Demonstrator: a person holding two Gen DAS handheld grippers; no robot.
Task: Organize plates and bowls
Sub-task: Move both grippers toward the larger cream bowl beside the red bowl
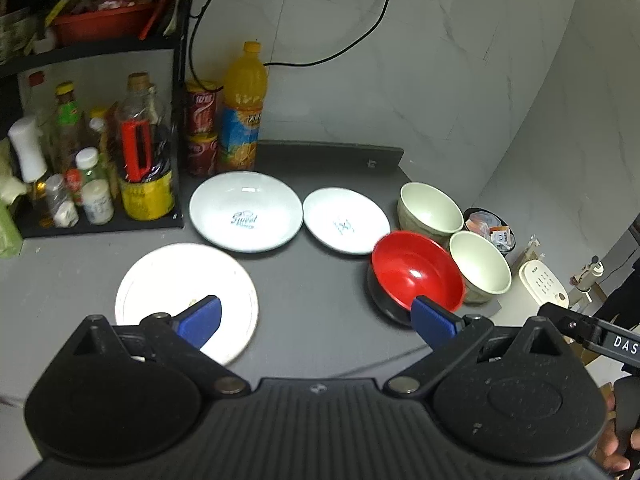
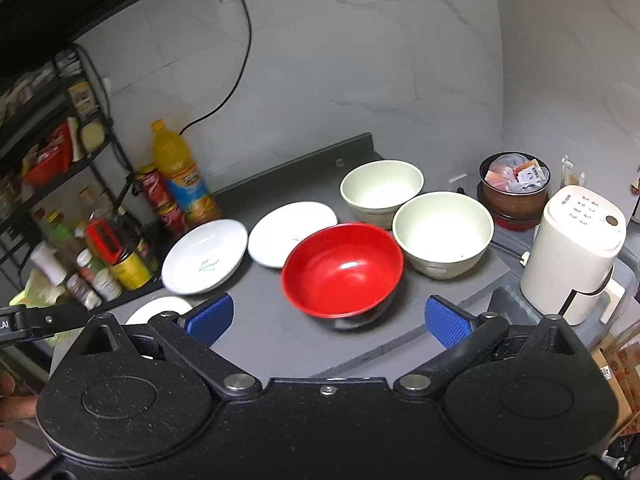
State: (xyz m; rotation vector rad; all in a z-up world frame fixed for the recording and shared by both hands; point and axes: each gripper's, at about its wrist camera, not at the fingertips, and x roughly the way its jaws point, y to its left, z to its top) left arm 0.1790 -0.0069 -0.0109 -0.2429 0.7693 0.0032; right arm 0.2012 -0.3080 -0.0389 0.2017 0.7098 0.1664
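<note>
My left gripper (image 1: 316, 320) hangs with jaws spread wide and empty, one blue pad over the nearest white plate (image 1: 176, 288). My right gripper (image 2: 328, 320) is just as wide, holding nothing, and the red bowl (image 2: 343, 269) sits on the grey counter (image 2: 260, 332) just beyond its pads (black outside, red within). Past it lie two white dishes (image 2: 205, 256) (image 2: 276, 236) side by side, and two pale green bowls (image 2: 442, 232) (image 2: 382, 190) at the counter's right end. An orange drink bottle (image 1: 242, 108) stands at the back.
</note>
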